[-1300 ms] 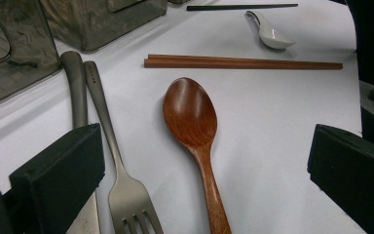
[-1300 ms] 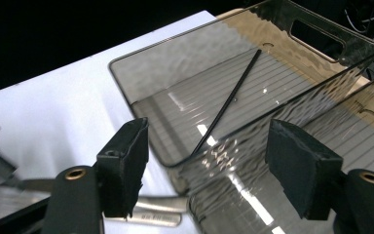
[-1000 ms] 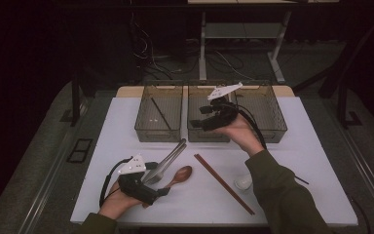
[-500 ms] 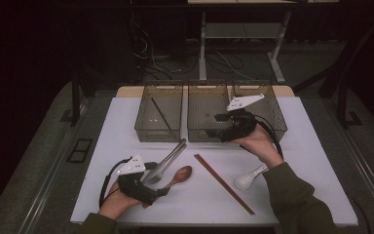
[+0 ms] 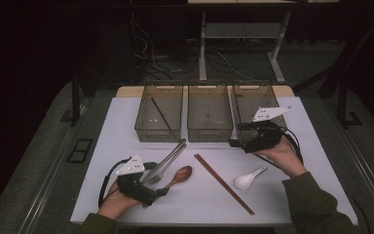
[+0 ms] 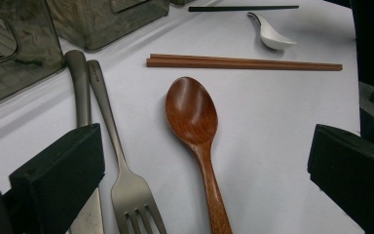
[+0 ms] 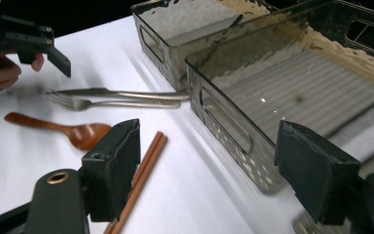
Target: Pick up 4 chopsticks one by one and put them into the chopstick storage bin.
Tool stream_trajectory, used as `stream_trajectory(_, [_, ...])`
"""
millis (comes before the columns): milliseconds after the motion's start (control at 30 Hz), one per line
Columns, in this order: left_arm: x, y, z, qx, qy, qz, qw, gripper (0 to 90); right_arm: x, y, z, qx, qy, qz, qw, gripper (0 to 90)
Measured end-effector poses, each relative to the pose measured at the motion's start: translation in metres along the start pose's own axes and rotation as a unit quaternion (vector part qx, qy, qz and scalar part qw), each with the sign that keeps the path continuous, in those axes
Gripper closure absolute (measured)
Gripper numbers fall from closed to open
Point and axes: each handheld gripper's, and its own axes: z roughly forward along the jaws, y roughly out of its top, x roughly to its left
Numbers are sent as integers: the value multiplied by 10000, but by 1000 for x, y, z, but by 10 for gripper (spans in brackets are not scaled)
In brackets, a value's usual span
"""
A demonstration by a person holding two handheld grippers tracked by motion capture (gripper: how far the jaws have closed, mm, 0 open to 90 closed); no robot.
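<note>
Here, the left gripper (image 6: 204, 161) rests low on the white surface (image 5: 302, 161), jaws wide apart around the wooden spoon (image 6: 195, 122), with a fork (image 6: 126, 190) beside it. From above, the right gripper (image 5: 238, 142), also spread and empty, hovers before the middle bin (image 5: 209, 131), near brown chopsticks (image 5: 224, 184) and a white spoon (image 5: 247, 180).
</note>
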Motion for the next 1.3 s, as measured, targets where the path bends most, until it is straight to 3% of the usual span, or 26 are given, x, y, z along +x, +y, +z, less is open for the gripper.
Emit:
stream_trajectory(633, [-1, 0, -2, -31, -4, 12, 10000, 0, -15, -48, -51, 263, -361, 245, 9987, 264])
stream_trajectory(1000, [0, 0, -2, -24, 13, -3, 10000, 0, -26, -79, -76, 398, -523, 524, 9965, 360])
stream_trajectory(1300, [0, 0, -2, -39, 24, -5, 10000, 0, -34, -107, -80, 916, -654, 613, 9918, 517])
